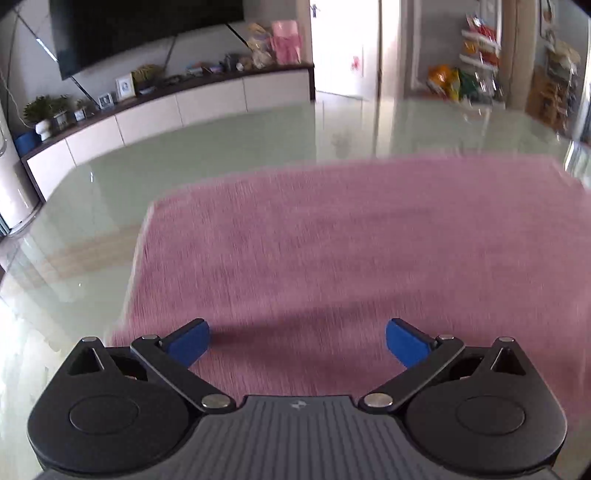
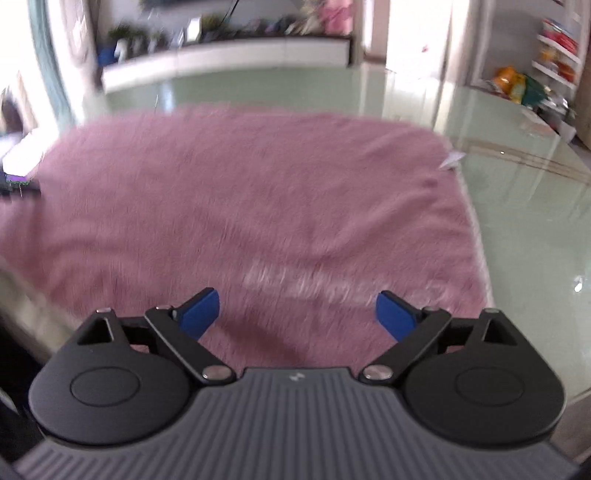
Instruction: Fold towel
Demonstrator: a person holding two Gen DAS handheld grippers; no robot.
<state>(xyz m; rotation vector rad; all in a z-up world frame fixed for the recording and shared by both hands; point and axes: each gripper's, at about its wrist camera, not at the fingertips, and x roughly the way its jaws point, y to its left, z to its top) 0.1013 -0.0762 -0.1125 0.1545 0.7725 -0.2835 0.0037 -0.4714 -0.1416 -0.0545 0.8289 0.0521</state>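
A pink towel (image 1: 351,251) lies spread flat on the pale green glass table (image 1: 207,147). In the left wrist view my left gripper (image 1: 297,341) hovers over the towel's near left part, its blue pads wide apart with nothing between them. In the right wrist view the same pink towel (image 2: 258,199) fills the middle, with a small white tag (image 2: 452,160) at its far right corner. My right gripper (image 2: 297,314) stands open above the towel's near edge, toward its right side, and holds nothing. Both views are blurred by motion.
Bare table glass (image 2: 524,236) runs to the right of the towel and also to its left (image 1: 74,236). A dark object (image 2: 18,184) sits at the towel's far left. Behind the table are a low cabinet (image 1: 177,107) with plants and frames, a television (image 1: 140,26) and snack shelves (image 1: 476,62).
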